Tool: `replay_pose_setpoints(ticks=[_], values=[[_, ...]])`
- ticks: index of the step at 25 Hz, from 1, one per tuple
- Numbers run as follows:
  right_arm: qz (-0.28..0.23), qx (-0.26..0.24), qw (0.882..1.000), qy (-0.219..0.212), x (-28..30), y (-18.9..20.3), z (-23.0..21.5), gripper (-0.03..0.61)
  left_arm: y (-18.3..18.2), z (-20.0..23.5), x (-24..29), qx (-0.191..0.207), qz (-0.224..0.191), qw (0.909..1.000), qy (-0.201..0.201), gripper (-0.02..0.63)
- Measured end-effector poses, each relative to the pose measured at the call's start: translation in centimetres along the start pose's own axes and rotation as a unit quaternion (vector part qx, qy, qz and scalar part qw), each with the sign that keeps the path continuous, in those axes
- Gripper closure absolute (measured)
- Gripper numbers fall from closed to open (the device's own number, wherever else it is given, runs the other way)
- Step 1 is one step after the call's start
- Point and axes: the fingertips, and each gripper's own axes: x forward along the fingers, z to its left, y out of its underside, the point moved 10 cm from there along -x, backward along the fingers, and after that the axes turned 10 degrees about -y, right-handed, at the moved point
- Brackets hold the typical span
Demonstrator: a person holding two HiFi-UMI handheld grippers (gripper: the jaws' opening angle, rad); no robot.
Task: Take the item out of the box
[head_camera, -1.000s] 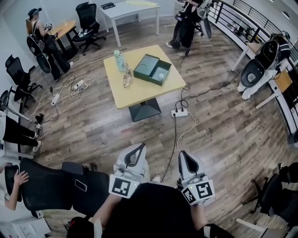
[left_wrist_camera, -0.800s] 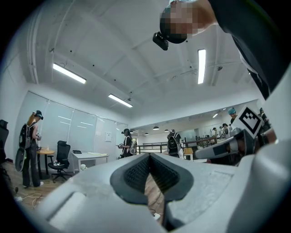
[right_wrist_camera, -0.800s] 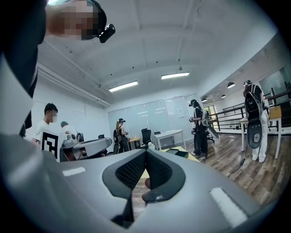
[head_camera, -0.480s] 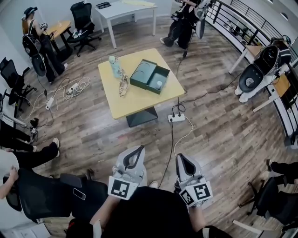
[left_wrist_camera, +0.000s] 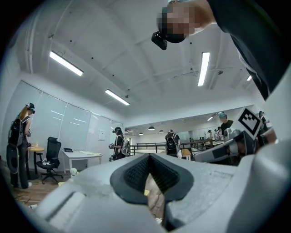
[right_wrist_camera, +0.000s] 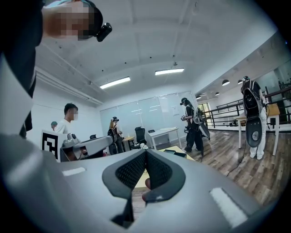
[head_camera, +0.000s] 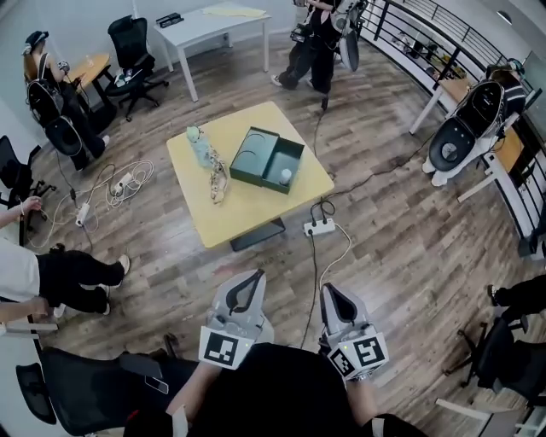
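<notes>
A dark green box (head_camera: pixel 256 154) lies open on the yellow table (head_camera: pixel 247 213), far ahead of me in the head view. A small white round item (head_camera: pixel 286 176) sits in its right half. My left gripper (head_camera: pixel 258 273) and right gripper (head_camera: pixel 328 288) are held side by side low in that view, well short of the table and pointing toward it. Both are shut with nothing between the jaws. In the left gripper view the pads (left_wrist_camera: pixel 136 170) meet at the tip, and in the right gripper view the pads (right_wrist_camera: pixel 132 170) do the same.
A pale teal bottle (head_camera: pixel 199 147) and a beige chain-like thing (head_camera: pixel 217 179) lie on the table's left part. A power strip (head_camera: pixel 320 228) with cables lies on the wooden floor between me and the table. People, office chairs, a white desk (head_camera: pixel 205 21) and a railing ring the room.
The table with the box has come nearer and shifted left in the head view. Both grippers keep their place at the view's bottom, still shut. The people at the left have shifted.
</notes>
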Motion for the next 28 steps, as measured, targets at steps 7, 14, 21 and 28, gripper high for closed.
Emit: replay_pose_setpoints(ticks=[7, 14, 21, 28], values=[[-0.006, -0.007, 1.0, 0.024, 5.1, -0.6, 0.6, 0.575, 0.0, 5.4, 3.5, -0.003, -0.003, 0.9997, 0.023, 0.612], [-0.014, -0.006, 0.999, 0.041, 8.9, -0.8, 1.1, 0.575, 0.0, 9.1, 5.8, -0.004, -0.012, 0.9991, 0.04, 0.612], [-0.008, -0.011, 0.999, 0.031, 11.5, -0.9, 1.1, 0.575, 0.2, 11.5, 6.2, -0.01, -0.012, 0.9995, 0.028, 0.612], [-0.002, -0.011, 1.0, 0.02, 13.3, -0.8, 1.4, 0.575, 0.6, 12.8, 6.0, -0.012, -0.001, 0.9997, 0.023, 0.612]])
